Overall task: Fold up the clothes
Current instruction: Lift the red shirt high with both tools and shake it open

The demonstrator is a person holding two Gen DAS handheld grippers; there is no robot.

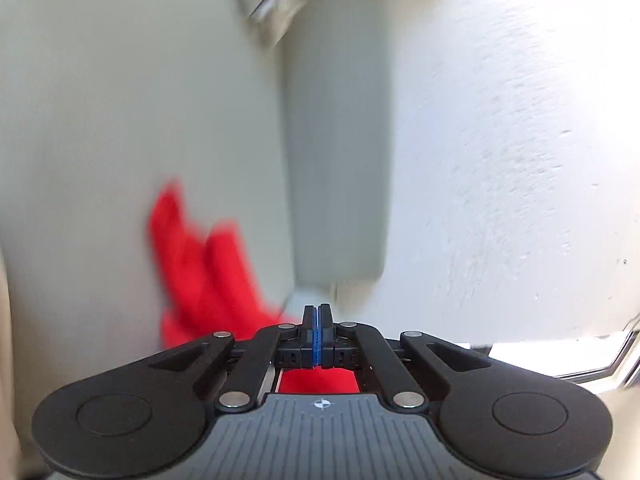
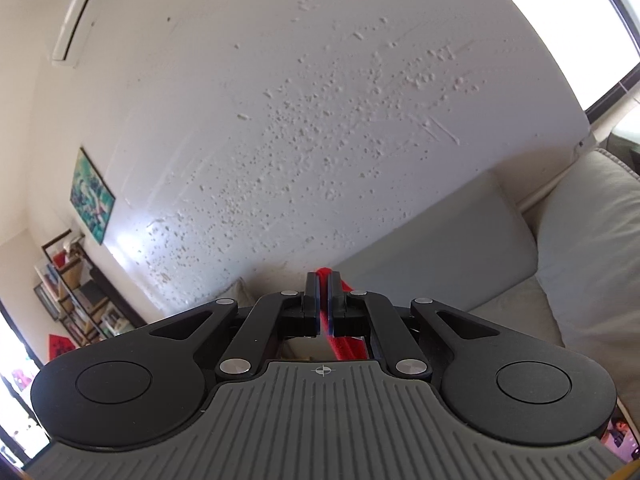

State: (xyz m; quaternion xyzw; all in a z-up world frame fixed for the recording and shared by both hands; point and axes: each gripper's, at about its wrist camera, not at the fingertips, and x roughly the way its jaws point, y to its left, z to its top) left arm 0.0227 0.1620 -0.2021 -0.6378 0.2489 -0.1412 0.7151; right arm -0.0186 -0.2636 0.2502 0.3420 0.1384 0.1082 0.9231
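**Red garment lifted between both grippers, not yet laid flat**

From your left wrist view, your left gripper (image 1: 317,322) has its jaws pressed together with no gap between the blue pads. Whether cloth is caught there you cannot tell, though the soft red fabric garment (image 1: 200,264) shows directly under the jaws and spreads out toward 10 o'clock. It hangs in two blurred lobes over the pale grey upholstered sofa (image 1: 120,120), which suggests you are holding it up to let it drop straight. The textured white wall (image 1: 500,120) fills the 2 o'clock side.

From your right wrist view, your right gripper (image 2: 322,284) is clenched on the red garment (image 2: 347,346): a thin red edge pokes out above the fingertips at 12 o'clock and a thicker fold runs beneath them toward 5 o'clock. The camera looks up at the wall, with the sofa at 3 o'clock, so this corner seems raised. The cloth looks thick, plush and bright, and probably bunched, so it needs spreading before any fold.
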